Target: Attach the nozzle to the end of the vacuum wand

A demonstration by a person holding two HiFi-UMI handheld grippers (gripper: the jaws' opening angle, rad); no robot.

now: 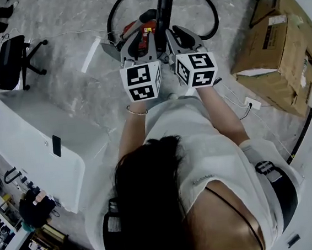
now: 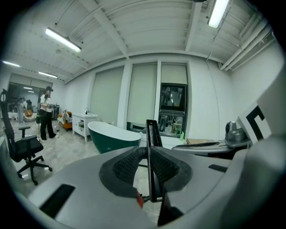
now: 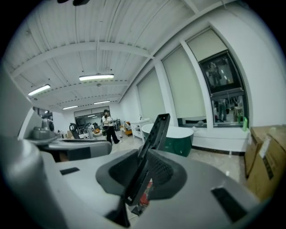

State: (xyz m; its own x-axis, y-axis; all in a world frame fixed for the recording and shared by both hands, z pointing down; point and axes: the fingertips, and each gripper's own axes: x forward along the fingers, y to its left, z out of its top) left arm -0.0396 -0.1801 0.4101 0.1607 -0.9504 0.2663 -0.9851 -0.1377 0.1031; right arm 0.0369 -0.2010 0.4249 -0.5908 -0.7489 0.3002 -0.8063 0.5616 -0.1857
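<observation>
Both your jaws are almost together and clamped on the wand (image 1: pixel 164 4). The left gripper (image 2: pixel 150 166) has its pads pressed on either side, with the bar upright. The right gripper (image 3: pixel 144 173) pinches the same black bar, but there it sits slanted across the pads. Nothing else is held. The wand stands up from the vacuum (image 1: pixel 138 28) on the floor (image 1: pixel 74 30) right ahead of you, with the hose (image 1: pixel 214 16) looping behind it. Nozzle: can't find it in any view. The wand end showing above the jaws looks bare, so I judge it not yet attached.

Risks, my read:
- Slanted grip on the right. It's a thin bar with little pad contact, so it can pivot or slip once you push a nozzle onto it.
- Both grippers are busy on the wand. To fetch the nozzle you must let one go, and a single grip on a tall bar could let it swing or tip toward the box (image 1: pixel 276 53).
- The two grips sit just beside each other, so there's little leverage against twist.
- The vacuum may shift on the smooth floor, or the hose may tug, pulling the wand off line.
- With the nozzle out of view, you'd be reaching blind.
</observation>
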